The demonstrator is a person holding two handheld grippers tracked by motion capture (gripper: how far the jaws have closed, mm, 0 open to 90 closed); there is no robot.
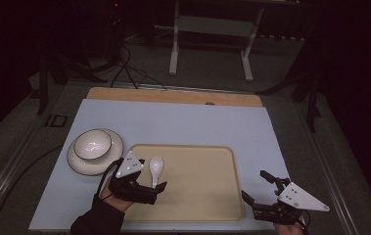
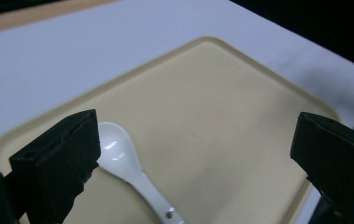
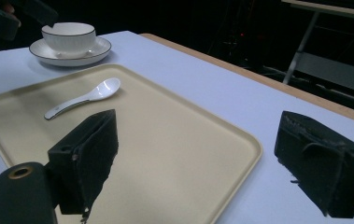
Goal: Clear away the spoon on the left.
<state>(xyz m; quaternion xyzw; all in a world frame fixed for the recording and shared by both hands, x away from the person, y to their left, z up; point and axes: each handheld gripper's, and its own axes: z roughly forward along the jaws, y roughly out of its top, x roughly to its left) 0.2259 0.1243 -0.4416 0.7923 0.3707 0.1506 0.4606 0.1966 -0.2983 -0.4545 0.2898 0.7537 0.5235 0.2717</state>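
Note:
A white ceramic spoon [image 1: 155,168] lies on the left part of a beige tray [image 1: 207,205]. My left gripper [image 1: 149,180] hovers over the tray's front-left corner. In the left gripper view, my left gripper [image 2: 198,135] stands open with the spoon [image 2: 128,168] lying just beside its left jaw, untouched. My right gripper [image 1: 256,186] is off the tray's front-right corner, jaws wide apart with nothing between them. In the right gripper view, my right gripper [image 3: 198,135] faces across the tray [image 3: 240,140] toward the spoon [image 3: 83,100].
A white bowl [image 1: 93,143] with a dark rim stands on a white plate [image 1: 112,159] left of the tray, also seen as bowl [image 3: 68,36] on plate [image 3: 93,52]. A pale mat [image 1: 183,122] covers the table. Dark floor, cables and a metal frame lie beyond.

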